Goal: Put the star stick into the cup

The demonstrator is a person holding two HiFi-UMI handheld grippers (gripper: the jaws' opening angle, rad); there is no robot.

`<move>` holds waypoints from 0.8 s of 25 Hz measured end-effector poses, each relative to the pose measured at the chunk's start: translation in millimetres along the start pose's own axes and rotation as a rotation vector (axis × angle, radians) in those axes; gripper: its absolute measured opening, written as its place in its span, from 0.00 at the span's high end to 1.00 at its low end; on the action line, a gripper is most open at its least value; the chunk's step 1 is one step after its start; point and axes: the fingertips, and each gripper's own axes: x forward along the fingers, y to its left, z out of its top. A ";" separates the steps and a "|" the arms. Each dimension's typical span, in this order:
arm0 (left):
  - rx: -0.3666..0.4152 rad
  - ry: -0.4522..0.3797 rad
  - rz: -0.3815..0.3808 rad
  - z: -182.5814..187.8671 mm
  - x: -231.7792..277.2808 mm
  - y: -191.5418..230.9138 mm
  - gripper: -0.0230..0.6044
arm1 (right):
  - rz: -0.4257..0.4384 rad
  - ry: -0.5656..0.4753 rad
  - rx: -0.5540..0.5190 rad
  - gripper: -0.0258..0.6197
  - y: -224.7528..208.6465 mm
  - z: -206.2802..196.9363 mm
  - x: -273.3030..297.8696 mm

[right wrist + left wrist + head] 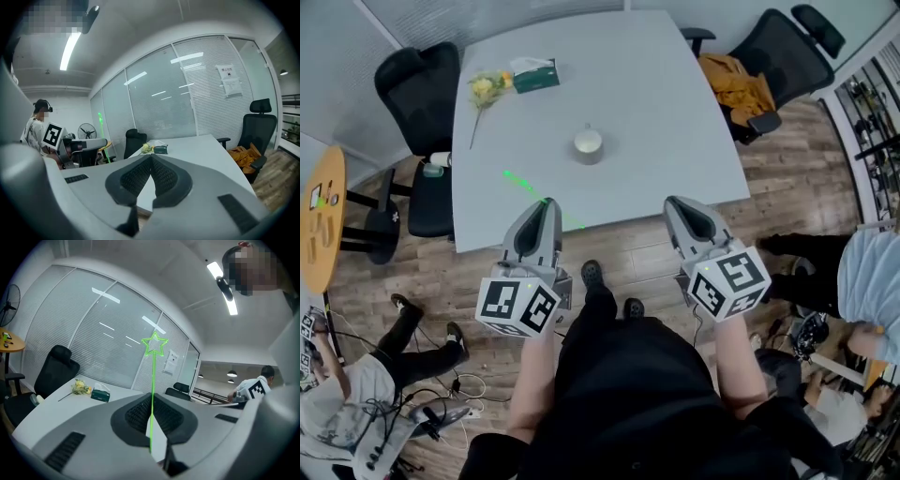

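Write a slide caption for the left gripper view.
Left gripper clamps the green star stick, with the white table beyond.

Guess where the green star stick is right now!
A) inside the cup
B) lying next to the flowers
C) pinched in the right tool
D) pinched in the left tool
D: the left gripper view shows the star stick pinched between the jaws of the left tool, star end away from the tool, while the cup stands farther off on the table, apart from the stick.
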 end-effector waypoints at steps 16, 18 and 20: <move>-0.033 0.007 -0.086 12.1 39.7 67.3 0.95 | -0.086 -0.004 0.023 0.95 8.6 13.3 62.4; -0.037 0.015 -0.096 11.7 45.4 71.6 0.95 | -0.097 -0.002 0.031 0.95 8.5 13.2 66.5; -0.045 0.027 -0.106 9.7 50.5 73.6 0.95 | -0.104 0.005 0.041 0.95 7.8 10.2 69.0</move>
